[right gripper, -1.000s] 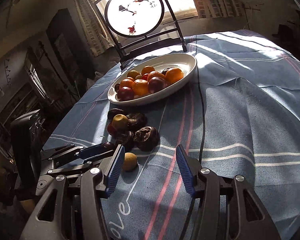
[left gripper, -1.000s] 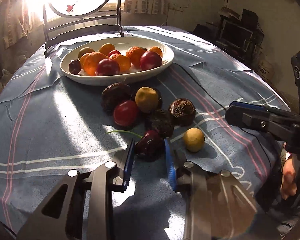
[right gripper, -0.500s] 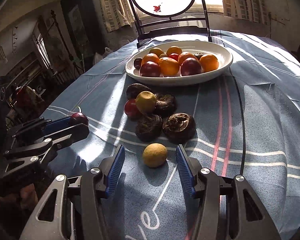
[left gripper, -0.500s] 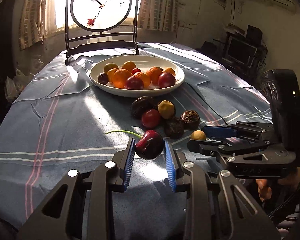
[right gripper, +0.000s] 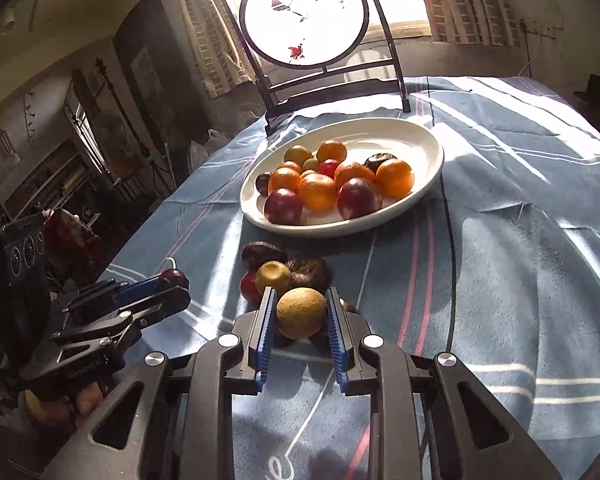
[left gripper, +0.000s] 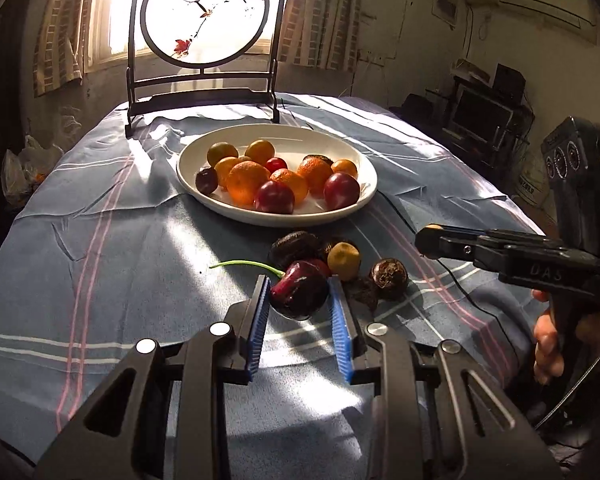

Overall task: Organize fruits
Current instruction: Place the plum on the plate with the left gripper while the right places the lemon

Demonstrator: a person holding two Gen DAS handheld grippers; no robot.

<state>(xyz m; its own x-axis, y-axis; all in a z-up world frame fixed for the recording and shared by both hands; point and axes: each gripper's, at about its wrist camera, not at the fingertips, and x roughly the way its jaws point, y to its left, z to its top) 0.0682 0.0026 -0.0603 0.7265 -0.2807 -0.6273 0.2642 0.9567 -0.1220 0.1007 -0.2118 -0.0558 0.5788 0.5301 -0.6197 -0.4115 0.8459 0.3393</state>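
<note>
We clamp the dark cherry [left gripper: 300,295] in our left gripper [left gripper: 300,300] | our right gripper [right gripper: 301,312] grips the yellow-brown fruit [right gripper: 301,312] | white plate [left gripper: 364,204] at 12 o'clock

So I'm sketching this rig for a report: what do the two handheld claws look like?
Both match: the left claw and right claw have black angular linkage frames with silver pivot screws and blue ridged finger pads. The right one's body bears embossed "DAS" lettering.
</note>
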